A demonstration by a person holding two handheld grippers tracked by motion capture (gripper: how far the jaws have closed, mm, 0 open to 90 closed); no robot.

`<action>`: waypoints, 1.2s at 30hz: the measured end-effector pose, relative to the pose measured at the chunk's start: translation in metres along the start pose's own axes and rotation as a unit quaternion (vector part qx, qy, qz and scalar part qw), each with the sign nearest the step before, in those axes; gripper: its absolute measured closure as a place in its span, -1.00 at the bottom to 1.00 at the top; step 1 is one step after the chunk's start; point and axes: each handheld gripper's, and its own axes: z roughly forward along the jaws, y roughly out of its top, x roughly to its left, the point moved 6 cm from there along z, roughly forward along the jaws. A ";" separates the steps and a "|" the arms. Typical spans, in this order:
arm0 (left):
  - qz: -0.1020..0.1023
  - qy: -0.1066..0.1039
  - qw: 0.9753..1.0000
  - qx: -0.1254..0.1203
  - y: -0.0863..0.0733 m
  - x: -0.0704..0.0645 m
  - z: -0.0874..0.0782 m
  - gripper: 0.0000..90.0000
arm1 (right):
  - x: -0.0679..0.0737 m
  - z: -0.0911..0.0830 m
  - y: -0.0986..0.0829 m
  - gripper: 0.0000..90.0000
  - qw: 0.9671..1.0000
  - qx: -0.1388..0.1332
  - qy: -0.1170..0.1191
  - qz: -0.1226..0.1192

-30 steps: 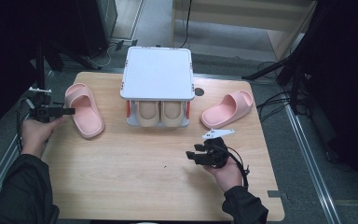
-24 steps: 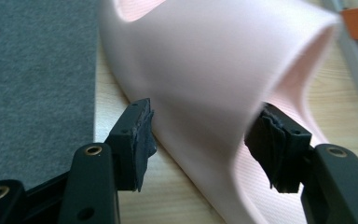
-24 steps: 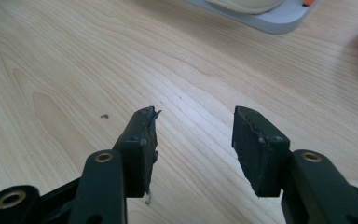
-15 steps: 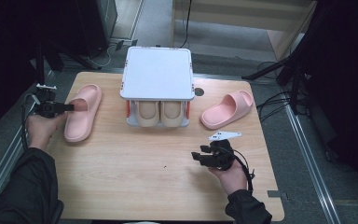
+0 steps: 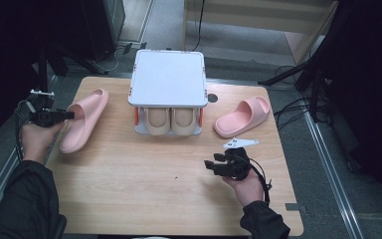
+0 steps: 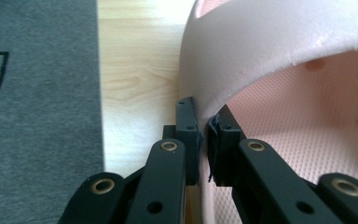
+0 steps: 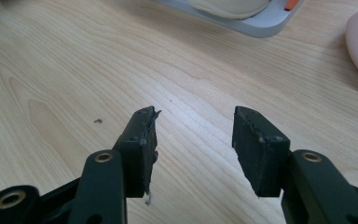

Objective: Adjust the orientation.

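Swung further round, the pink slipper [image 5: 83,119] stays clamped in the left gripper [image 6: 204,135]; right gripper [image 7: 193,140] gapes, holding nothing

Both tongs are black: the left tongs [image 6: 203,140] and the right tongs [image 7: 193,140] show flat linked arms with brass-ringed pivots (their pads look frayed at the edges). Black cables trail from each; the person's sleeves are dark.

Pink slide slippers: two, left one [image 5: 83,119], right one [image 5: 242,116]. Beige slippers [image 5: 170,121] in rack: two. White-topped rack [image 5: 168,77]: one. Grippers: two. Wooden table [image 5: 144,189]: one.
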 end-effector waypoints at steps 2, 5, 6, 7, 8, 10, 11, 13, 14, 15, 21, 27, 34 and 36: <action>0.004 -0.004 1.000 0.004 -0.002 -0.005 -0.005 0.87 | 0.000 0.000 0.001 0.12 1.000 -0.001 0.001 -0.001; 0.016 -0.012 1.000 0.005 -0.004 -0.012 -0.011 0.88 | -0.001 0.000 0.004 0.12 1.000 -0.004 0.002 0.001; 0.018 -0.014 1.000 0.006 -0.005 -0.016 -0.013 0.88 | -0.001 0.000 0.005 0.12 1.000 -0.008 0.001 -0.002; 0.021 -0.016 1.000 0.007 -0.006 -0.018 -0.015 0.87 | -0.001 0.000 0.007 0.12 1.000 -0.009 0.002 -0.003; 0.024 -0.018 1.000 0.009 -0.009 -0.023 -0.017 0.87 | -0.001 0.001 0.008 0.12 1.000 -0.010 0.003 -0.004; 0.033 -0.018 0.999 0.011 -0.012 -0.029 -0.021 0.87 | 0.000 0.001 0.011 0.12 1.000 -0.013 0.005 -0.008; 0.041 -0.018 0.999 0.012 -0.015 -0.032 -0.022 0.87 | 0.001 0.002 0.012 0.12 1.000 -0.015 0.005 -0.008; 0.049 -0.018 0.998 0.018 -0.020 -0.037 -0.024 0.87 | 0.002 0.004 0.015 0.18 1.000 -0.014 0.011 -0.013; 0.051 -0.019 0.998 0.019 -0.022 -0.039 -0.024 0.87 | 0.003 0.005 0.016 0.17 1.000 -0.013 0.013 -0.018; 0.050 -0.021 0.998 0.020 -0.024 -0.040 -0.026 0.87 | 0.004 0.006 0.017 0.18 1.000 -0.013 0.012 -0.021; 0.065 -0.042 0.997 0.027 -0.041 -0.063 -0.037 0.87 | 0.009 0.014 0.024 0.17 0.999 -0.007 0.018 -0.035; 0.082 -0.067 0.994 0.028 -0.054 -0.088 -0.044 0.87 | 0.013 0.019 0.029 0.18 0.999 -0.006 0.024 -0.041; 0.123 -0.092 0.988 0.033 -0.067 -0.130 -0.047 0.87 | 0.016 0.022 0.032 0.23 0.999 -0.007 0.035 -0.042; 0.135 -0.101 0.985 0.036 -0.071 -0.143 -0.046 0.87 | 0.018 0.023 0.032 0.23 0.999 -0.006 0.035 -0.040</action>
